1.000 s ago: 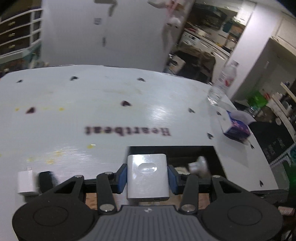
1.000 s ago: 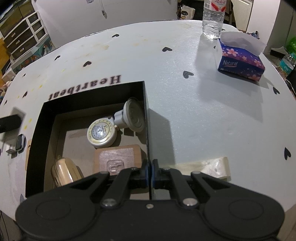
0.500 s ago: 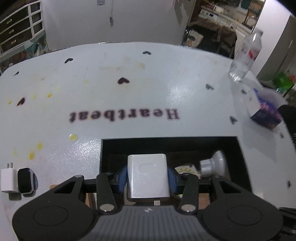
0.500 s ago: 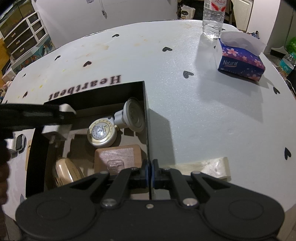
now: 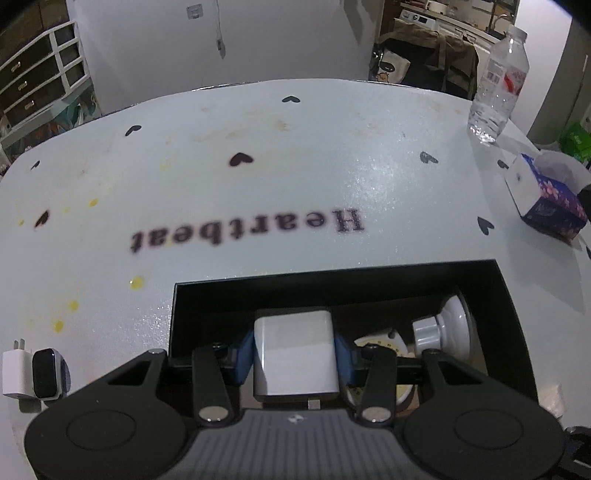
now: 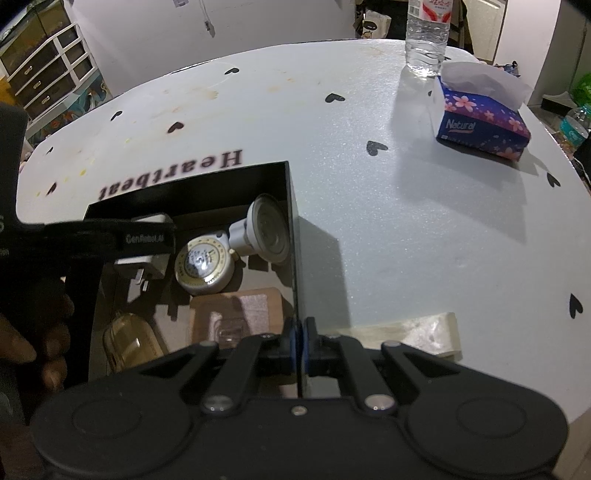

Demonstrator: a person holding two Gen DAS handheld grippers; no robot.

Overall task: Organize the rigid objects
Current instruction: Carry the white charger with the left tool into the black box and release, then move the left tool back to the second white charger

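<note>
My left gripper (image 5: 294, 352) is shut on a white charger block (image 5: 294, 354) and holds it over the open black box (image 5: 509, 302). In the right wrist view the left gripper (image 6: 146, 236) reaches in from the left above the box (image 6: 284, 177), with the charger block (image 6: 142, 266) under it. My right gripper (image 6: 298, 341) is shut on the box's right wall (image 6: 295, 258). Inside lie a round tape measure (image 6: 205, 266), a white suction mount (image 6: 264, 230), a brown flat case (image 6: 236, 317) and an amber item (image 6: 129, 343).
A small white plug (image 5: 14, 373) and a smartwatch (image 5: 46, 373) lie on the table left of the box. A water bottle (image 6: 426, 33) and a tissue box (image 6: 480, 118) stand at the far right. A pale strip (image 6: 413, 332) lies near the right gripper.
My left gripper has carried the white charger block forward over the box and lowered it between the walls. The right gripper has kept its hold on the box wall.
</note>
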